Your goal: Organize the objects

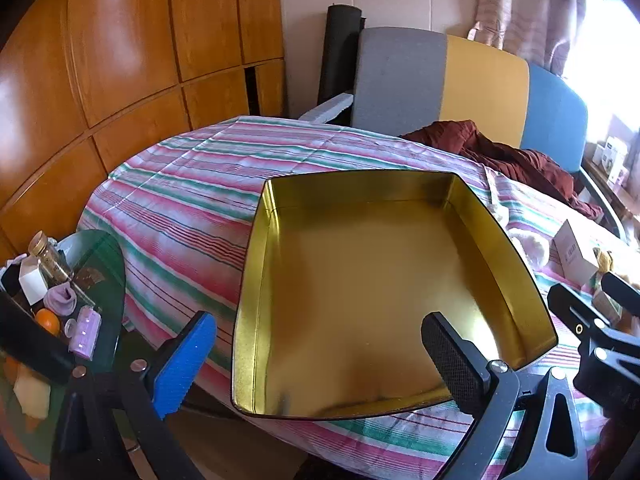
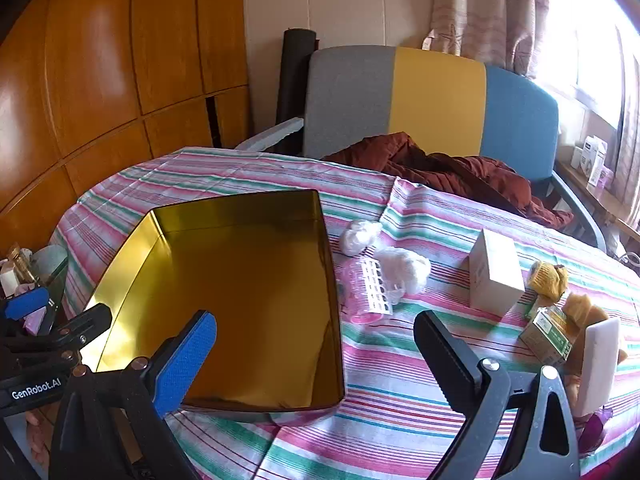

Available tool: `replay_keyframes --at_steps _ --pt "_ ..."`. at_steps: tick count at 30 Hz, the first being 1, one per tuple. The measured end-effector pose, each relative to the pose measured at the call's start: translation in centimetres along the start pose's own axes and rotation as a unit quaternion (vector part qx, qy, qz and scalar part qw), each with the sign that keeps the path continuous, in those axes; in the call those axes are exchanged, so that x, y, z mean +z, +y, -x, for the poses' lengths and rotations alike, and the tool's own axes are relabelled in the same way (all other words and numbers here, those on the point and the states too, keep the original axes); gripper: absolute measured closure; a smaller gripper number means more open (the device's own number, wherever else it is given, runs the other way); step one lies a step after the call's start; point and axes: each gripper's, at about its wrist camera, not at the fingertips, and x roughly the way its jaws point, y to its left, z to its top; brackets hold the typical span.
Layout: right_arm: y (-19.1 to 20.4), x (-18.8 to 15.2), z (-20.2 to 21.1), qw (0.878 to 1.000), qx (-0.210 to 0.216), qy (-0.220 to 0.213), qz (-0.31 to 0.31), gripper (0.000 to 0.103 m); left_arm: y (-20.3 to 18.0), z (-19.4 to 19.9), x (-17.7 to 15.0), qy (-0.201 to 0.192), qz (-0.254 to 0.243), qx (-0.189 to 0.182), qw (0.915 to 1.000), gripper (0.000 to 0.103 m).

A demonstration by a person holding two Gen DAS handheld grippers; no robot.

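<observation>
An empty gold tin box (image 1: 372,292) lies on the striped tablecloth (image 1: 180,200); it also shows in the right wrist view (image 2: 240,292). My left gripper (image 1: 320,364) is open, hovering over the box's near edge, holding nothing. My right gripper (image 2: 316,360) is open and empty, above the box's near right corner. Loose items lie right of the box: two white wads (image 2: 400,268), a pink clear pack (image 2: 366,288), a white carton (image 2: 496,272), a green and white small box (image 2: 546,336), yellow soft items (image 2: 548,276) and a white block (image 2: 598,364).
A side glass table (image 1: 100,264) at the left holds a jar (image 1: 48,256), an orange (image 1: 48,320), a purple case (image 1: 84,332) and other small things. A chair (image 2: 436,100) with dark red cloth (image 2: 440,172) stands behind the table. Wooden cabinets (image 2: 100,80) fill the left.
</observation>
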Motion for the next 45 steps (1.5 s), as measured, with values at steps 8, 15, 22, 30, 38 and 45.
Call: replay_keyframes --at_steps 8,15,22,30,38,45 --pt "-1.8 -0.1 -0.2 1.000 -0.006 0.001 -0.015 0.002 -1.1 -0.2 -0.1 0.009 -0.017 -0.013 0.9997 0.000" --pt "-4.4 -0.1 -0.6 0.999 -0.024 0.008 -0.033 0.002 -1.5 -0.9 -0.4 0.043 0.000 -0.097 0.9944 0.000" --pt "-8.2 -0.1 -1.1 0.997 -0.049 0.021 -0.052 0.002 -3.6 -0.6 0.1 0.040 -0.041 -0.136 0.9890 0.000" --pt "-13.1 1.0 -1.6 0.996 -0.079 0.036 -0.012 0.002 -7.0 -0.5 3.4 0.032 -0.108 -0.197 0.9739 0.000" --pt "-18.3 1.3 -2.7 0.996 -0.075 0.039 -0.029 0.003 -12.7 -3.2 8.3 0.050 -0.182 -0.214 0.9585 0.000" --pt "-19.6 1.5 -3.1 0.996 -0.050 0.048 -0.056 0.003 -18.2 -6.5 11.1 0.050 -0.260 -0.217 0.9397 0.008"
